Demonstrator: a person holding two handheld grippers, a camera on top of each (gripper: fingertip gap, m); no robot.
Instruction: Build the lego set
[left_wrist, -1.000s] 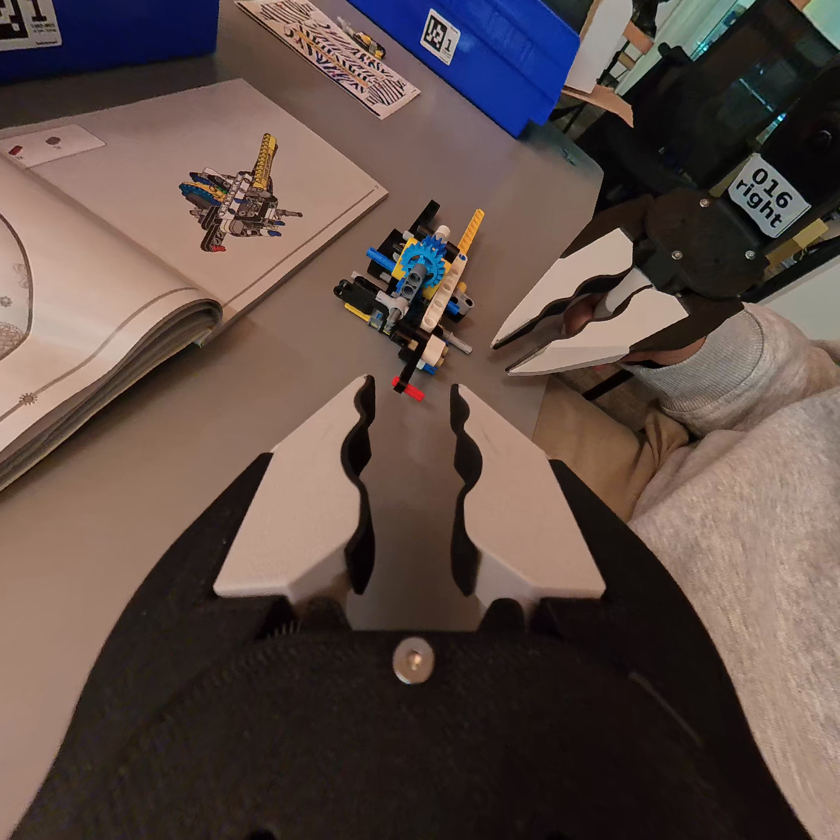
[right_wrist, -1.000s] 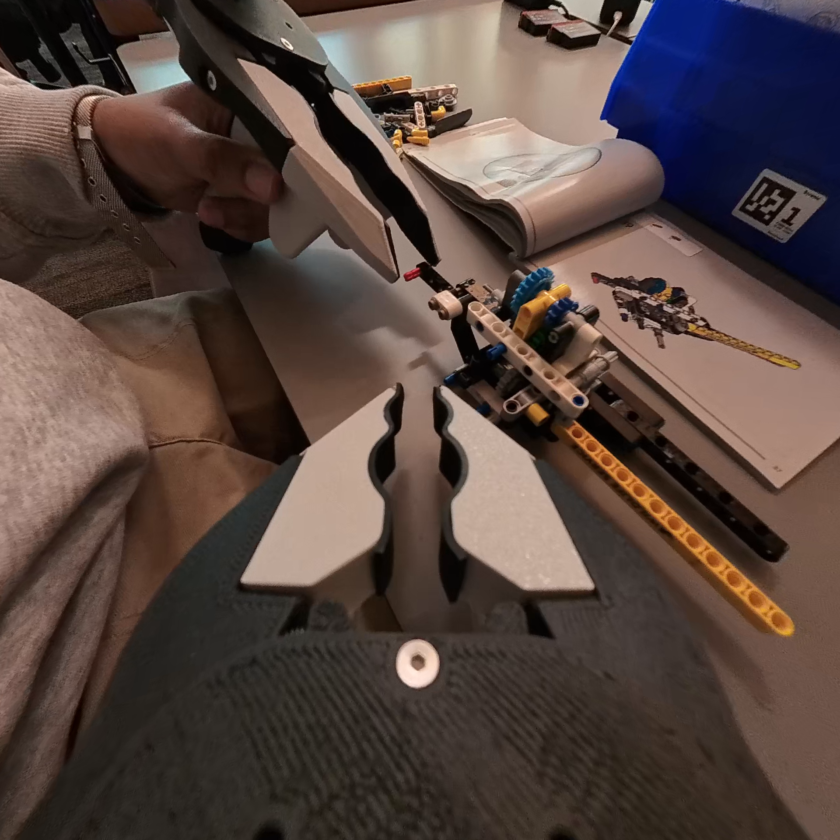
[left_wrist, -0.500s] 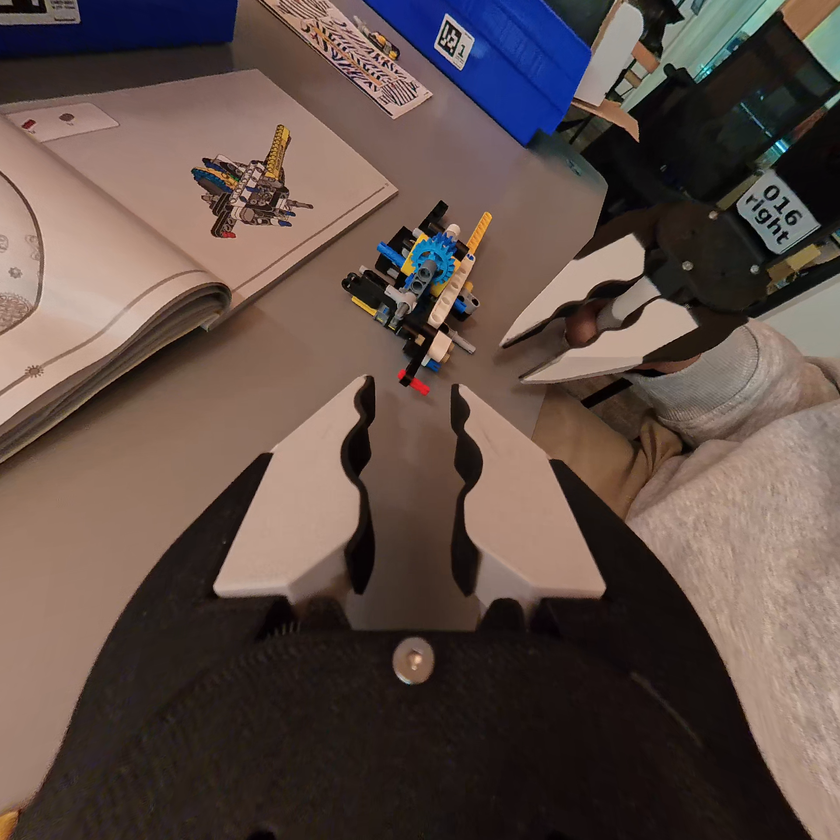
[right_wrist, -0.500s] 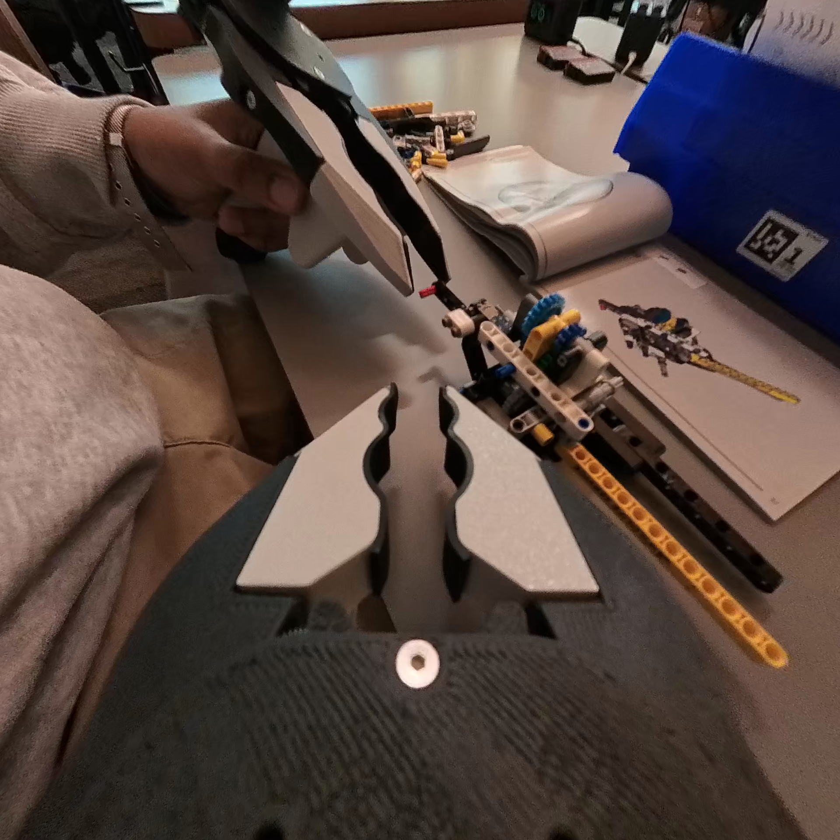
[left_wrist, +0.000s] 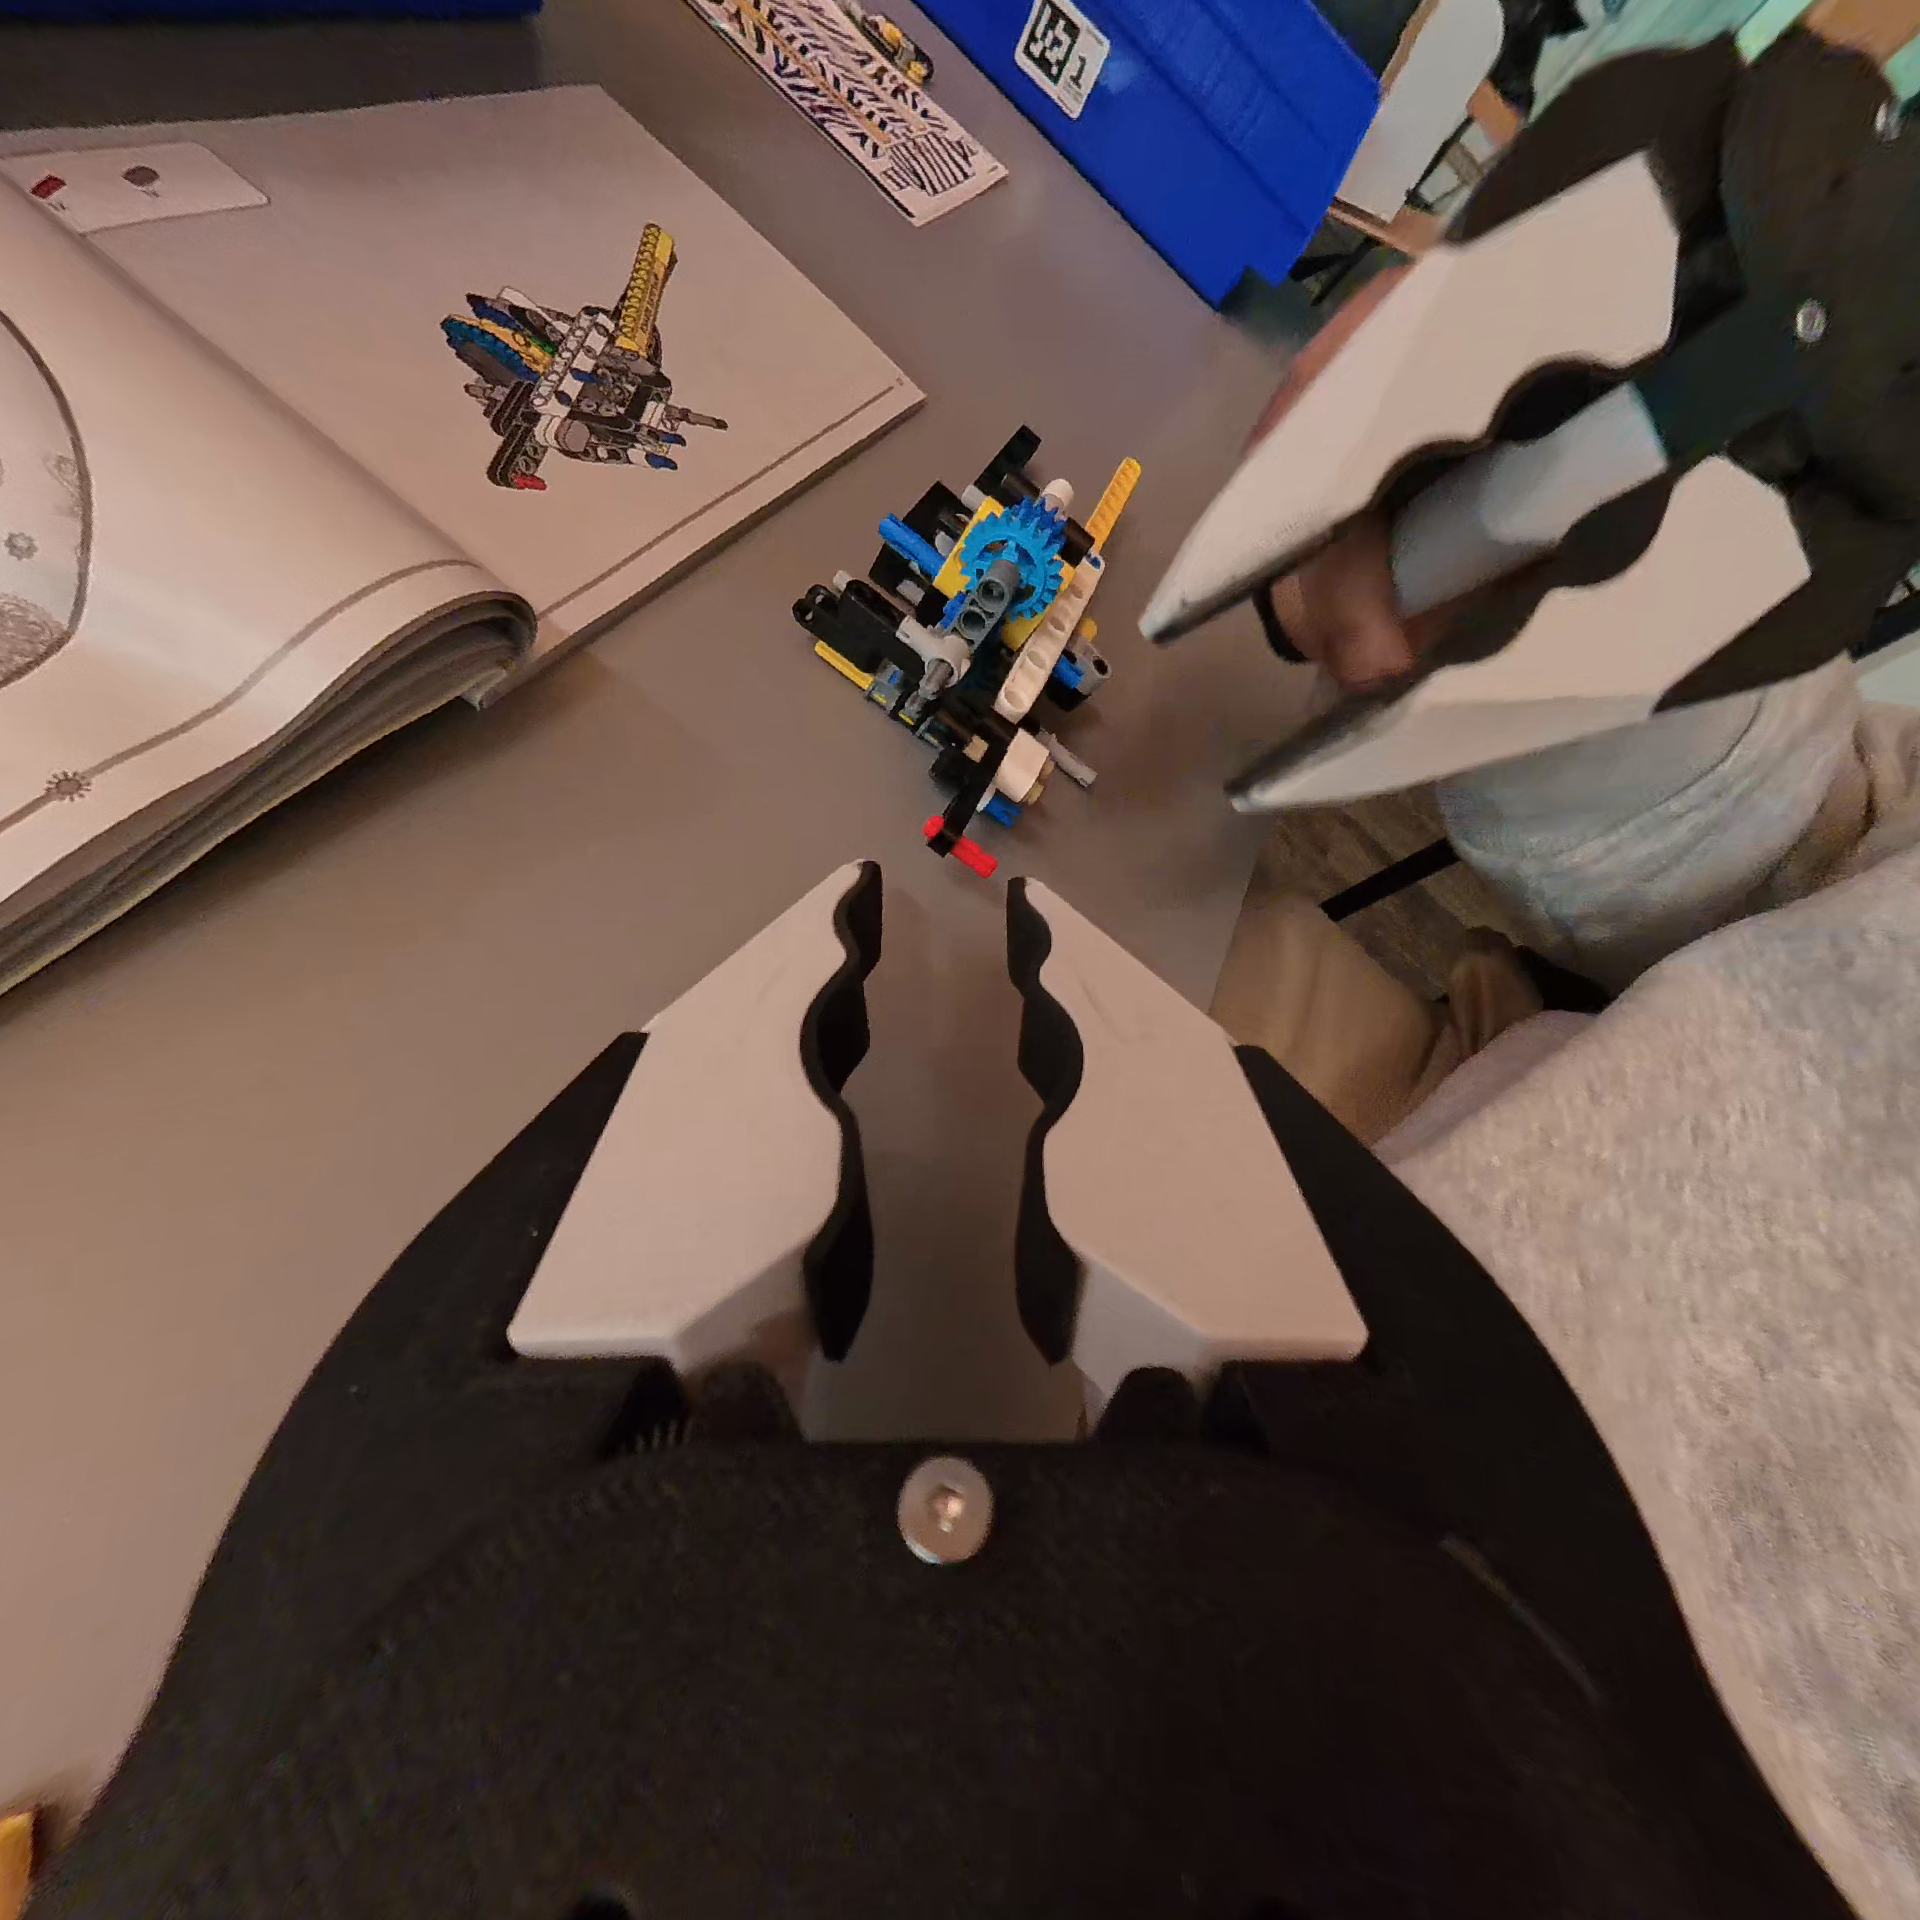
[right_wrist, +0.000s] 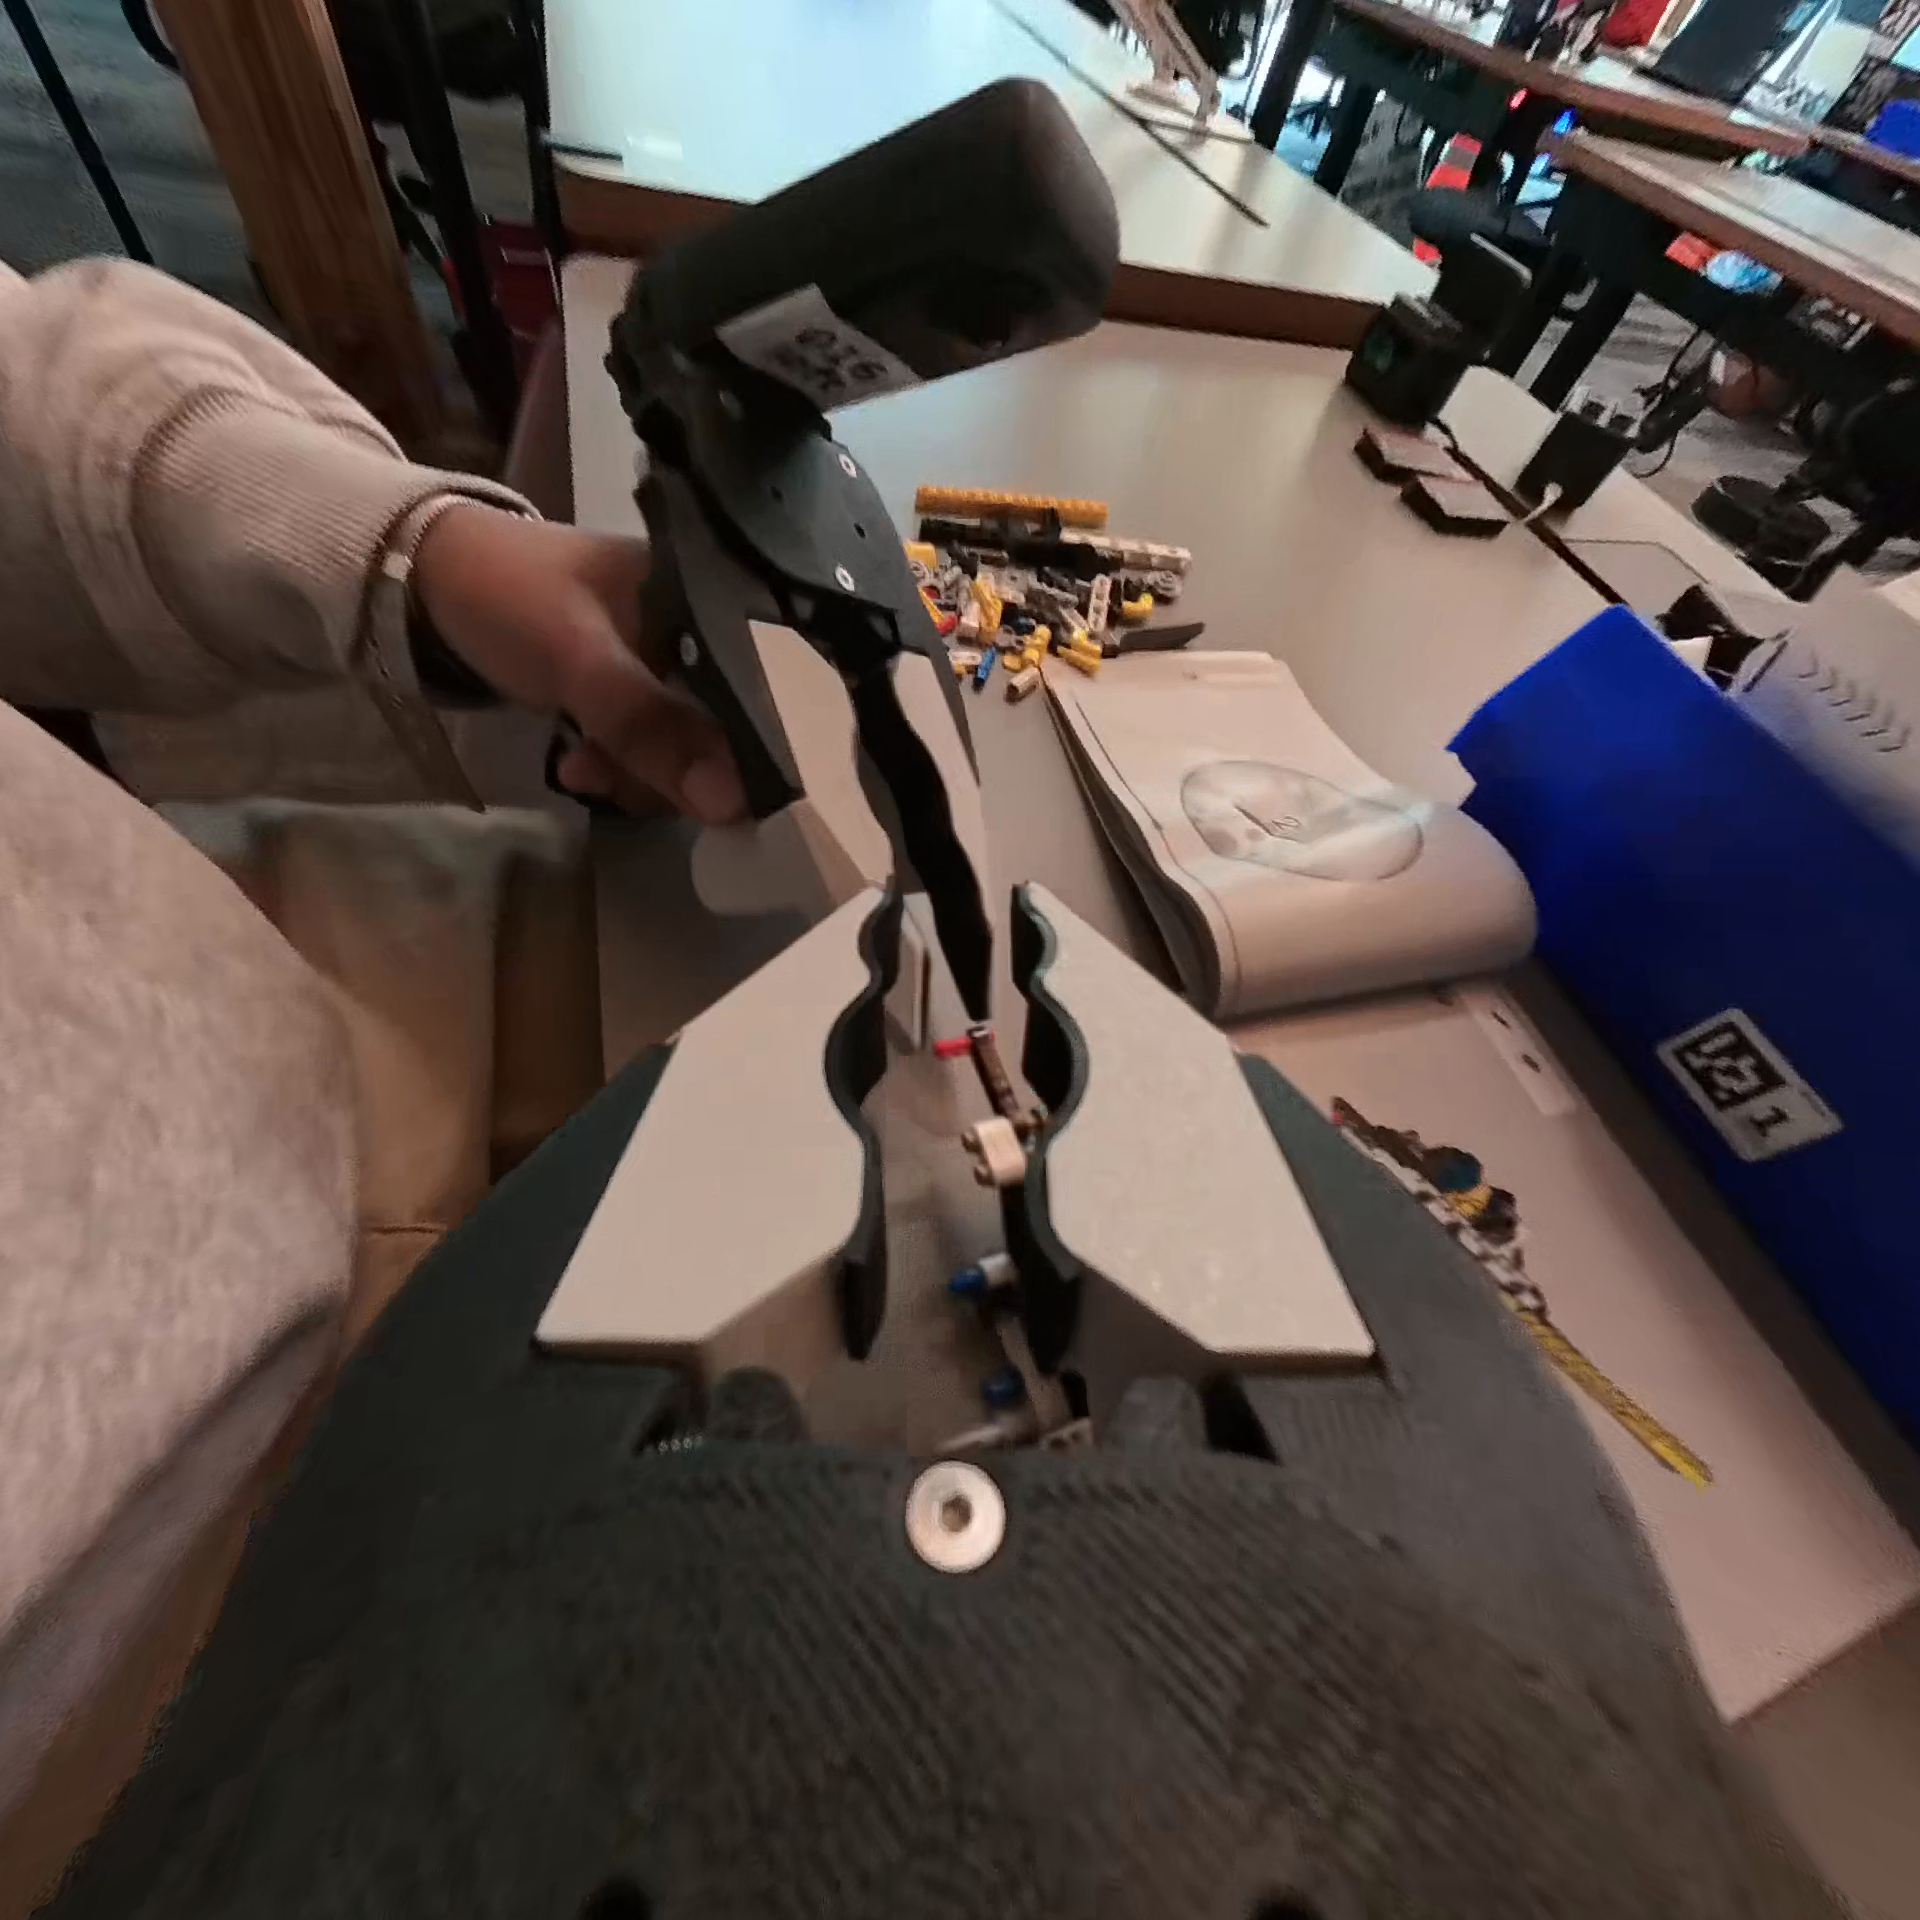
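Left wrist view: your left claw (left_wrist: 943, 883) hangs open and empty above the desk (left_wrist: 520, 1039). The partly built lego model (left_wrist: 977, 623) lies at 12 o'clock, just beyond the fingertips, its small red pin (left_wrist: 961, 847) on a thin black arm nearest you. Your right claw (left_wrist: 1195, 717) enters from 2 o'clock, also parted and holding nothing. The open instruction booklet (left_wrist: 364, 416) lies at 10 o'clock, a sticker sheet (left_wrist: 862, 94) and a blue bin (left_wrist: 1164, 114) at 12 to 1 o'clock.

Right wrist view: the right claw (right_wrist: 945, 904) straddles the model (right_wrist: 997, 1143), seen only through the gap between its fingers; contact cannot be judged. The left claw (right_wrist: 966, 997) reaches down to just above the red pin (right_wrist: 948, 1047). Loose parts (right_wrist: 1039, 592) sit at 12 o'clock, well apart.

Handling, by judgement: the model is light, stiff and smooth, so it will likely skid under a push. The projecting arm, pins and blue gear (left_wrist: 1013, 551) are likely to pop off. Take hold across the dense beam core, and brace it before pressing any part home.
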